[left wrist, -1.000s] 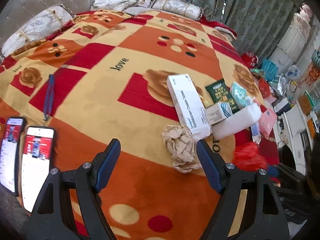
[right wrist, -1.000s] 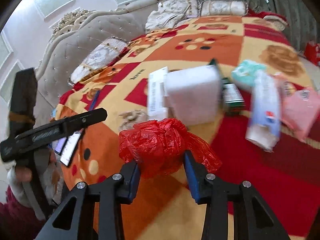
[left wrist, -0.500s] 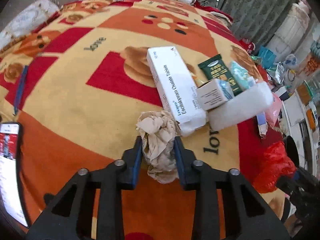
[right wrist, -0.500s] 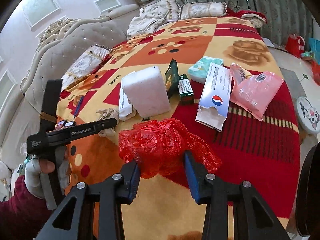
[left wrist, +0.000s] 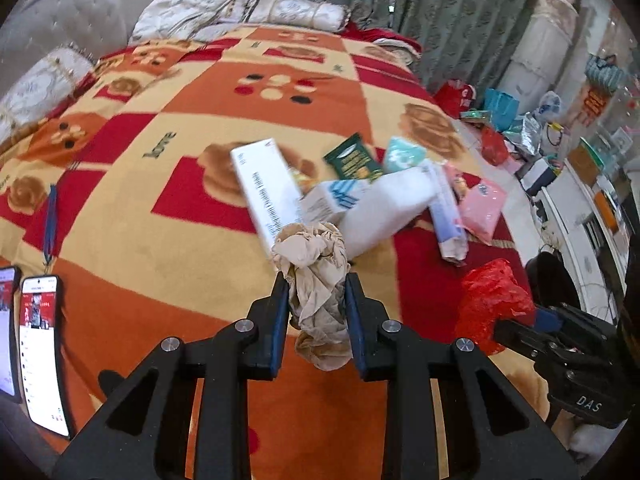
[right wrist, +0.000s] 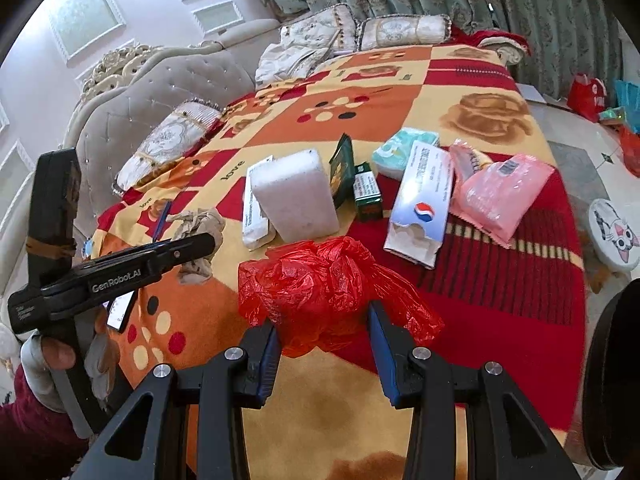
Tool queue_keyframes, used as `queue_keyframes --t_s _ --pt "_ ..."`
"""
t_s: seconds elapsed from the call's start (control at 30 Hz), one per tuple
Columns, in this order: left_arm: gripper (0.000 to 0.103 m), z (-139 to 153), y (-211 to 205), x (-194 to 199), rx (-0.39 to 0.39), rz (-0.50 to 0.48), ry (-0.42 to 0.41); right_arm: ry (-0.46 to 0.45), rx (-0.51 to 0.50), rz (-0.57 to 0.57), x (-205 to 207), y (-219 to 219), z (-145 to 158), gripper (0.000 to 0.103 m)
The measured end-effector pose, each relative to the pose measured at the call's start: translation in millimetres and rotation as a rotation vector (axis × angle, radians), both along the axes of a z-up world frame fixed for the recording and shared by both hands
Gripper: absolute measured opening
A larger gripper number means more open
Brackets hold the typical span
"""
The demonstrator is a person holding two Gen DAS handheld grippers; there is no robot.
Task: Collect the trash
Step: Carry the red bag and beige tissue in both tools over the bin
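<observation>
My left gripper (left wrist: 316,296) is shut on a crumpled beige paper wad (left wrist: 316,272) and holds it above the bed blanket (left wrist: 160,208). The wad and the left gripper (right wrist: 200,244) also show in the right wrist view. My right gripper (right wrist: 322,332) is shut on a crumpled red plastic bag (right wrist: 320,280), seen in the left wrist view (left wrist: 488,300) too. On the blanket lie a long white box (left wrist: 268,192), a white foam block (right wrist: 296,196), a green packet (left wrist: 352,160), a Pepsi carton (right wrist: 420,208) and a pink wrapper (right wrist: 504,196).
Two phones (left wrist: 40,352) lie at the bed's left edge beside a blue pen (left wrist: 50,220). Pillows (left wrist: 296,12) and a tufted headboard (right wrist: 160,92) stand at the far end. Bags and clutter (left wrist: 520,128) crowd the floor on the right, with a cat stool (right wrist: 616,236).
My left gripper closed on the beige paper wad and lifted it off the blanket. The right gripper kept its hold on the red bag and drew back a little.
</observation>
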State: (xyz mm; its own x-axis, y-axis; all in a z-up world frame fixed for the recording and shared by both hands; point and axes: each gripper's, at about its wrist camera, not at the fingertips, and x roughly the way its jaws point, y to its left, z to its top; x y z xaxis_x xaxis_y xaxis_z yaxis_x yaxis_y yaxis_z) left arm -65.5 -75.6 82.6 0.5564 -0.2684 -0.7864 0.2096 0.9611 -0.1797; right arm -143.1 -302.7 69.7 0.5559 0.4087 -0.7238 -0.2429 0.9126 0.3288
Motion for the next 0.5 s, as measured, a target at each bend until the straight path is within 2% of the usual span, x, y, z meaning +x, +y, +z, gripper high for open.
queue_keyframes --t_s 0.5 --pt "0.024 21.1 -61.5 -15.0 0.010 -0.122 -0.045 -0.034 -0.008 -0.089 -19.1 -42.1 16.5 0.040"
